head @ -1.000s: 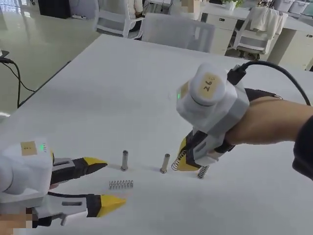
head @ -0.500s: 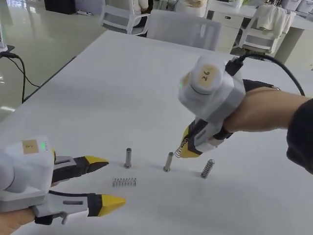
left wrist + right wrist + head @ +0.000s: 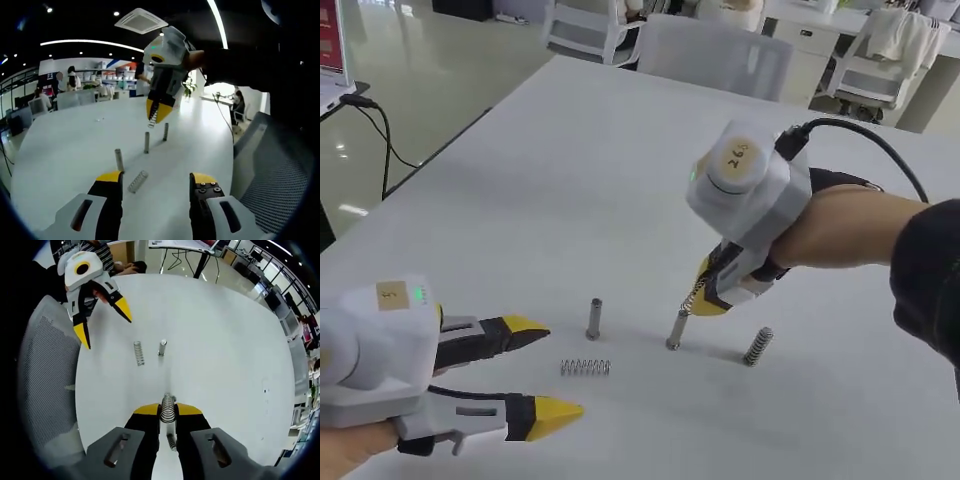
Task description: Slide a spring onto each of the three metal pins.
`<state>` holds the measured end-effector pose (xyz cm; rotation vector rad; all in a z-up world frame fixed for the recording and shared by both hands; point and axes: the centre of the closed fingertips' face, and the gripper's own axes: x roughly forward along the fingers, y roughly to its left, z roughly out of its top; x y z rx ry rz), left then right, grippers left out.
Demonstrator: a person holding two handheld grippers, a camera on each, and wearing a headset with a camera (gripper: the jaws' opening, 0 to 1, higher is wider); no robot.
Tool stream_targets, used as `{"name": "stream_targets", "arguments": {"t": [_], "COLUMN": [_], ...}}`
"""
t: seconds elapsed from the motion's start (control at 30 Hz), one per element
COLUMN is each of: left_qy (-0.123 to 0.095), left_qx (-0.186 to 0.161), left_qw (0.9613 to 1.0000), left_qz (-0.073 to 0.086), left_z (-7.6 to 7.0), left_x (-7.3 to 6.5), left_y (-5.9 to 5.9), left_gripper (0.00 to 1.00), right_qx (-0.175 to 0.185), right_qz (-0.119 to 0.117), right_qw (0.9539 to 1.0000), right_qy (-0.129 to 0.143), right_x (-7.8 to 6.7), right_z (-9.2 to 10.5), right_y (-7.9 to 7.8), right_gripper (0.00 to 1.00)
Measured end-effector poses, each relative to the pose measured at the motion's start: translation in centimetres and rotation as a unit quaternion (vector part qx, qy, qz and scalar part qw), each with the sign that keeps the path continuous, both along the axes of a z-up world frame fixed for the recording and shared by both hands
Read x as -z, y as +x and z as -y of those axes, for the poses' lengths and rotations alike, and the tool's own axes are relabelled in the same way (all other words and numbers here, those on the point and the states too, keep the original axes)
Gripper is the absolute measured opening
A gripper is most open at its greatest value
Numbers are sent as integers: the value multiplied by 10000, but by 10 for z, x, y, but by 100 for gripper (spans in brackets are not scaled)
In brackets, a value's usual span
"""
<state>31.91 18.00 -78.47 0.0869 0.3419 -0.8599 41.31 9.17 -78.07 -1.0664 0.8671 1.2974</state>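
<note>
Three short metal pins stand in a row on the white table: the left pin (image 3: pixel 594 318) and middle pin (image 3: pixel 677 330) are bare, and the right pin (image 3: pixel 756 346) wears a spring. My right gripper (image 3: pixel 708 300) is shut on a spring (image 3: pixel 695 293), which hangs just above the middle pin's top. In the right gripper view that spring (image 3: pixel 168 407) sticks out between the yellow tips. A loose spring (image 3: pixel 585 367) lies flat in front of the left pin. My left gripper (image 3: pixel 545 367) stands open at the near left, holding nothing, its tips just short of the loose spring (image 3: pixel 138 181).
The table (image 3: pixel 570 180) is bare beyond the pins. Its left edge (image 3: pixel 440 150) drops to the floor, where a cable runs. Office chairs (image 3: pixel 715 55) and desks stand past the far edge.
My right gripper has risen from beside the right pin and moved left with its spring, to over the middle pin. The left gripper has stayed in place. The head camera has shifted.
</note>
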Motion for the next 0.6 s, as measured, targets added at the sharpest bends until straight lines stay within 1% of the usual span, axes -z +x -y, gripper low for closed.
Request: {"name": "stream_targets", "arguments": {"t": [0.3, 0.5, 0.6], "left_qy": [-23, -22, -29], "left_qx": [-36, -37, -35], "left_qw": [10000, 10000, 10000], "left_qz": [-17, -29, -34], "left_z": [-2, -3, -3], "left_x": [2, 3, 3], "left_y": [0, 0, 0], "left_gripper": [47, 46, 46], "right_qx": [2, -2, -5], "right_qz": [-48, -64, -67], "right_qw": [9999, 9999, 9999], "right_qy": [-91, -100, -154], "right_x": [10, 12, 15], "right_z": [0, -1, 0], "right_y": [5, 6, 8], "right_gripper": [8, 8, 8]}}
